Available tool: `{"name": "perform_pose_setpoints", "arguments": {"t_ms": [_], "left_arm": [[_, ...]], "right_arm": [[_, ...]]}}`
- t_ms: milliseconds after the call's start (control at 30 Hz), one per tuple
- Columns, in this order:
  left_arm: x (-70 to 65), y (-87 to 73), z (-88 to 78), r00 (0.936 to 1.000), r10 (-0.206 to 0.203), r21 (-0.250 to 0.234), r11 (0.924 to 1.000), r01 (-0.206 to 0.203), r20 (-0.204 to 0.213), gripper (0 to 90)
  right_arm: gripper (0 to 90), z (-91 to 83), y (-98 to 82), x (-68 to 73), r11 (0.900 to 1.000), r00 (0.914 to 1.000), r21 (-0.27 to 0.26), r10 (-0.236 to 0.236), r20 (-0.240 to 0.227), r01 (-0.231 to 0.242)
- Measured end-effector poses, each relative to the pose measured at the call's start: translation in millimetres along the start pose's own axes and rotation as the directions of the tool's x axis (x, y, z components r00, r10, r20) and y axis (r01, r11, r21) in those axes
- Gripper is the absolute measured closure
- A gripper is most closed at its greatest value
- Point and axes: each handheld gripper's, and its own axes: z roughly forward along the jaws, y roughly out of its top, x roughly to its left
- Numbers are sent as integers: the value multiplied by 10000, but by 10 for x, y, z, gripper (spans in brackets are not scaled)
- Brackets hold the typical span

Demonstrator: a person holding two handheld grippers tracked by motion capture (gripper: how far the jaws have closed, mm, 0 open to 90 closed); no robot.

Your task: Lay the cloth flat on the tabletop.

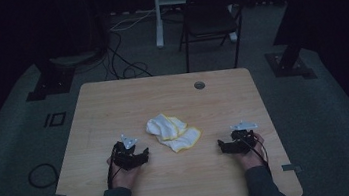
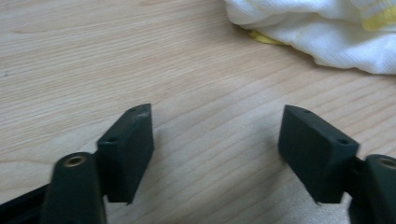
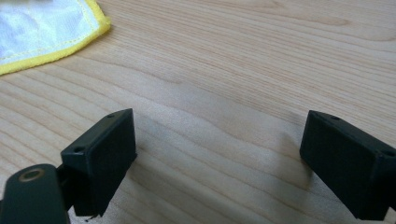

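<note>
— Resting on the bench (image 1: pixel 112 103): where exactly is the cloth (image 1: pixel 173 132)?
— Crumpled at centre, white with yellow hem, between both grippers, touching neither.
— Finger state?
— Left gripper (image 1: pixel 144 155): fingers spread, nothing between. Right gripper (image 1: pixel 221 145): likewise spread and empty, apparently just above the wood.

A light wooden worktop (image 1: pixel 113 105) stood on grey carpet, with a round cable hole (image 1: pixel 199 85) near its far edge. Beyond it stood a black folding chair (image 1: pixel 208 16), a white desk leg (image 1: pixel 157 14) and loose cables (image 1: pixel 122 59) on the floor.
</note>
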Motion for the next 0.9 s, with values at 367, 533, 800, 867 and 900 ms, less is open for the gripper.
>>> {"name": "perform_pose_setpoints", "arguments": {"t_ms": [367, 533, 800, 867, 900], "left_arm": [[5, -3, -8, 10000, -45, -46, 10000, 45, -7, 343], [6, -11, -23, 10000, 6, -73, 10000, -6, 18, 383], [2, 2, -70, 9993, 54, 100, 9999, -57, 367, 466], [1, 15, -98, 9988, 75, 64, 9999, -78, 487, 470], [1, 15, -98, 9988, 75, 64, 9999, -78, 487, 473]], "right_arm": [[108, -8, -8, 16, 10000, 10000, -11, -32, -51, 32], [108, -8, -7, 17, 10000, 10000, -13, -24, -52, 24], [132, -16, -11, 21, 9999, 9999, -45, -90, -121, 90], [132, -15, -11, 21, 9999, 9999, -48, -93, -121, 92], [132, -15, -11, 21, 9999, 9999, -48, -93, -121, 92]]}}
